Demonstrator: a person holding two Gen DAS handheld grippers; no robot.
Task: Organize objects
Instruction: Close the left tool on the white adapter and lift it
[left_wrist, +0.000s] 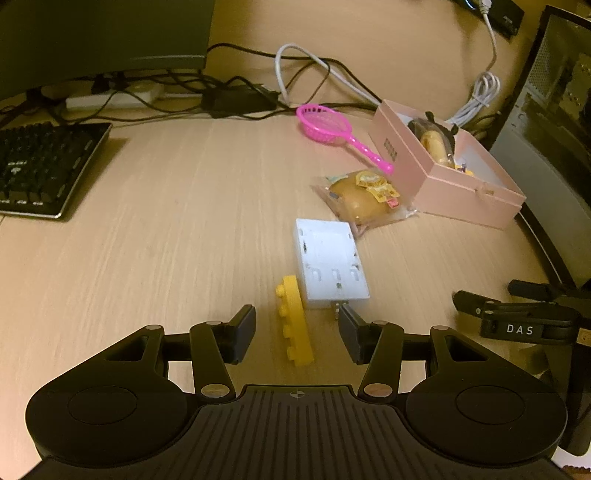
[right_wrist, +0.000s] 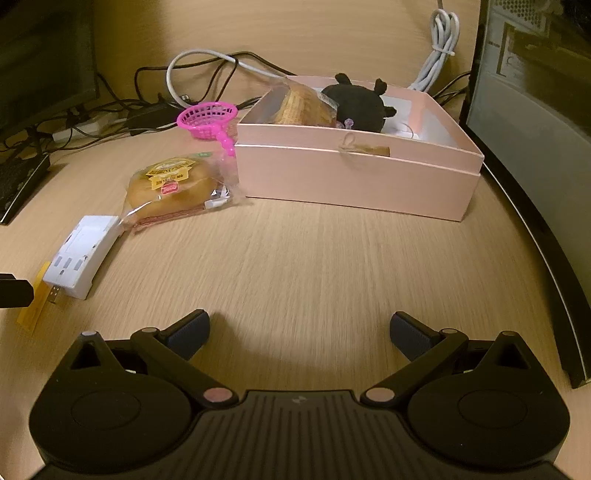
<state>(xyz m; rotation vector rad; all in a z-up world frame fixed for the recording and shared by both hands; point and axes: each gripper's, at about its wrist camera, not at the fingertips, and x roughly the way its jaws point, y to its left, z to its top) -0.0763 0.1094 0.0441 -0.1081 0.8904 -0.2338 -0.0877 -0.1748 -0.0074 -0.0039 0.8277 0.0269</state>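
Yellow toy brick (left_wrist: 294, 320), lying mid-desk touching the white adapter (left_wrist: 329, 257), sits between the left gripper (left_wrist: 297, 334)'s released jaws, awaiting closure and transfer to the pink box (left_wrist: 443, 173); right gripper (right_wrist: 300, 334) empty, spread.

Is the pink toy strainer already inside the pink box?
No, the pink toy strainer lies on the desk beside the pink box, outside its wall.

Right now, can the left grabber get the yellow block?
Probably yes. The left gripper is open, and the yellow block lies on the desk right between its fingers with nothing on top. The white adapter sits close beside it, so one finger might bump that.
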